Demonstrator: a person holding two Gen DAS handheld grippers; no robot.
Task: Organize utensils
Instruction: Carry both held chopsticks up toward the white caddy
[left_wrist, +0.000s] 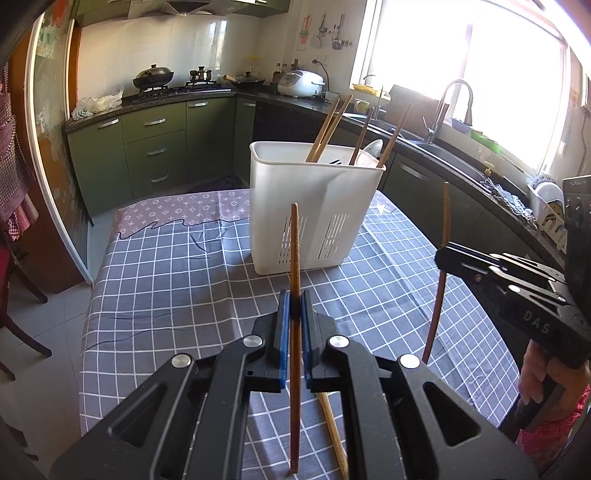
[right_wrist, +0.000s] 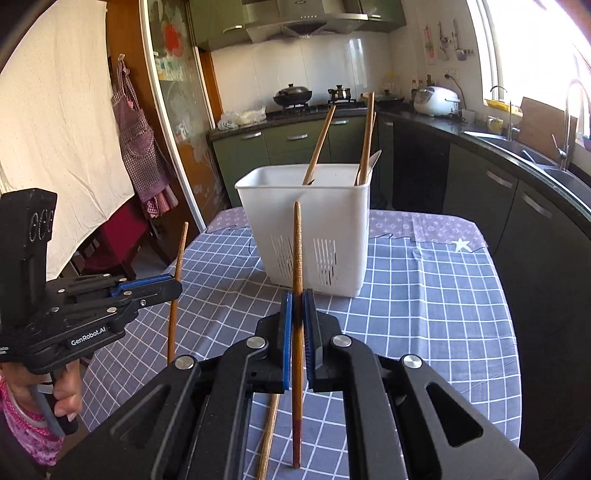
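A white plastic utensil holder (left_wrist: 314, 210) (right_wrist: 306, 221) stands on the checked tablecloth, with several chopsticks (left_wrist: 325, 129) and a spoon (left_wrist: 371, 149) in it. My left gripper (left_wrist: 294, 306) is shut on a brown chopstick (left_wrist: 294, 258), held upright in front of the holder. My right gripper (right_wrist: 297, 306) is shut on another brown chopstick (right_wrist: 297, 251), also upright. Each gripper shows in the other's view: the right one (left_wrist: 443, 254) with its chopstick (left_wrist: 441, 280), the left one (right_wrist: 177, 286) with its chopstick (right_wrist: 176, 280). One more chopstick (left_wrist: 334, 435) (right_wrist: 267, 439) lies on the cloth below.
The table (left_wrist: 166, 280) has a grey-blue checked cloth and edges on the left and far side. Green kitchen cabinets (left_wrist: 155, 147), a stove with pots (left_wrist: 153, 77), a rice cooker (left_wrist: 301, 83) and a sink with faucet (left_wrist: 443, 110) line the walls. A wooden chair (left_wrist: 14, 295) stands left.
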